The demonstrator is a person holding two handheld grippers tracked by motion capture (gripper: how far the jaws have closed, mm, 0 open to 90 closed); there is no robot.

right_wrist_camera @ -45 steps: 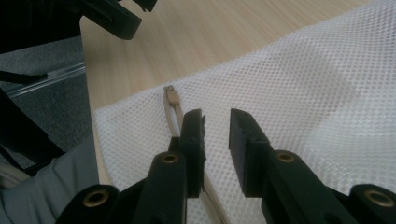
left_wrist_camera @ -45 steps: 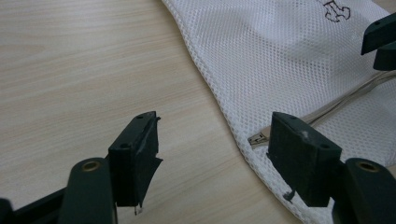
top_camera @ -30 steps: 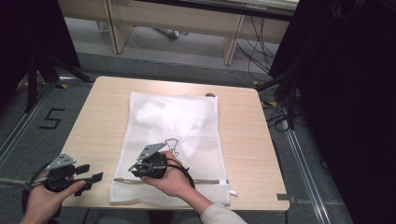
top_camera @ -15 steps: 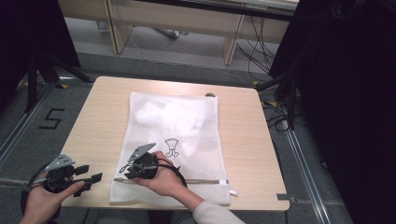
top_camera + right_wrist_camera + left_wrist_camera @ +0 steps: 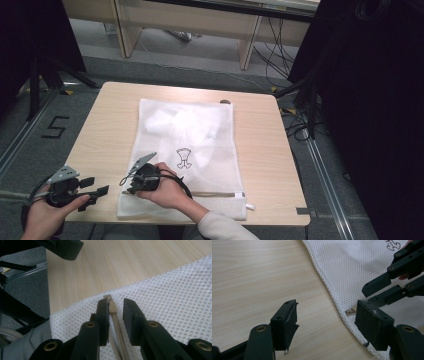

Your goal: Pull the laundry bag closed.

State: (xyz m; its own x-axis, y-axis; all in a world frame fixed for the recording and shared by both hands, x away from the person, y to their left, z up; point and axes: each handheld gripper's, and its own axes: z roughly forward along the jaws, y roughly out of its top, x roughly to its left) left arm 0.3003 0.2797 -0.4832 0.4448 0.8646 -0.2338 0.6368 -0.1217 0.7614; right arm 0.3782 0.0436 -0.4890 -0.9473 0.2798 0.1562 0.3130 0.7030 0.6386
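Observation:
A white mesh laundry bag (image 5: 200,150) with a white garment inside lies flat on the wooden table (image 5: 115,120). A tan zipper (image 5: 215,194) runs along its near edge. My right gripper (image 5: 126,186) sits at the bag's near left corner. In the right gripper view it (image 5: 115,303) is open by a narrow gap and straddles the zipper's end (image 5: 112,306) on the mesh (image 5: 170,297). My left gripper (image 5: 98,187) stands open over bare wood at the table's front left. In its own view it (image 5: 327,315) faces the bag's edge (image 5: 352,267), a small metal zipper piece (image 5: 350,312) and the right gripper (image 5: 368,293).
The table's front edge lies just under both hands. A small dark object (image 5: 225,101) rests at the far edge behind the bag. Wide bare wood flanks the bag on both sides. Grey floor, black drapes and desk legs surround the table.
My right gripper has slid left along the bag's near edge to its near left corner. The left gripper has stayed in place.

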